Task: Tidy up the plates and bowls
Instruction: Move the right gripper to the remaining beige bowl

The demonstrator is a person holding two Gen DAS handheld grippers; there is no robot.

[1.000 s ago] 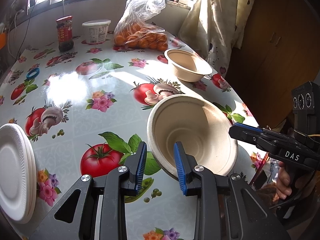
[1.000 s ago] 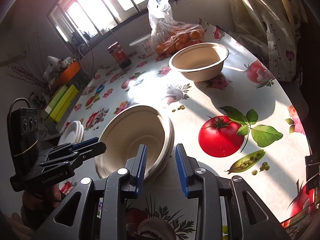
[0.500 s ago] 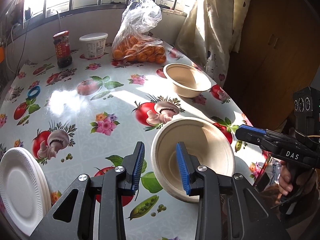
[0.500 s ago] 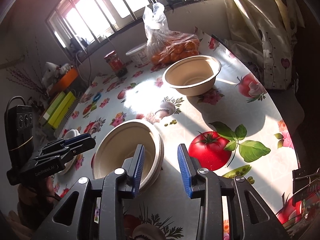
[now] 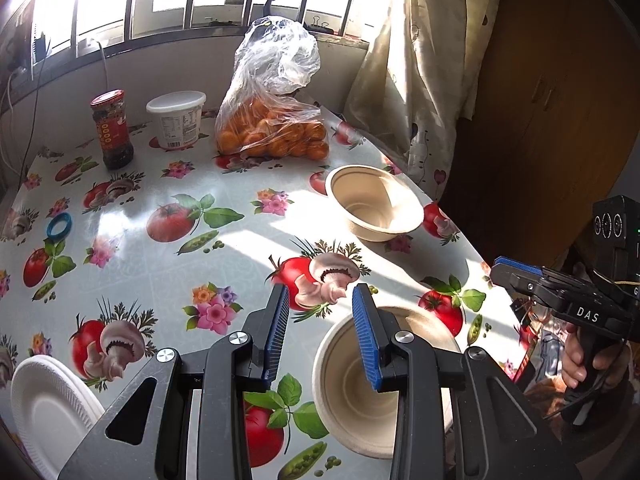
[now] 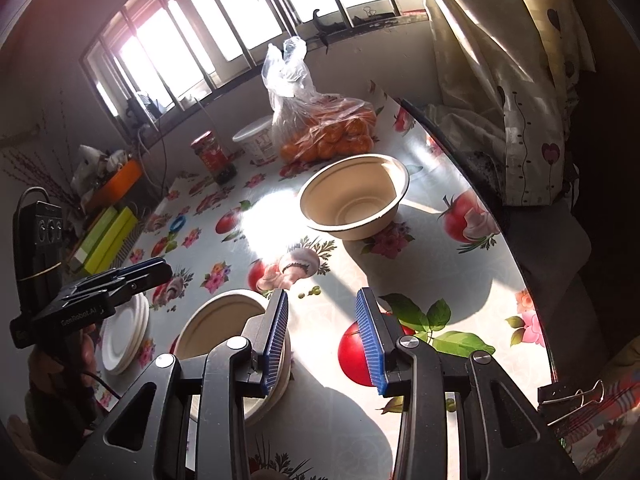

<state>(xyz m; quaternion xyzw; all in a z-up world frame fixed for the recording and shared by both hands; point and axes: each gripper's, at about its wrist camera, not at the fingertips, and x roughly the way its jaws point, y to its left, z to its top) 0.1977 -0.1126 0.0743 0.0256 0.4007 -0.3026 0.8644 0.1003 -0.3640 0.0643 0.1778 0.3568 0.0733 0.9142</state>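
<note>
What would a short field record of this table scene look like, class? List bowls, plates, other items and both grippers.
near bowl: upright on the table, by the near edge, free of both grippers
far bowl: upright, alone, near the oranges
plates: white stack at the table's left edge
oranges: in a clear bag by the window
jar: upright beside a white tub
ring: blue, flat on the table
left gripper: open, holding nothing
right gripper: open, holding nothing; jaws have just been opening
</note>
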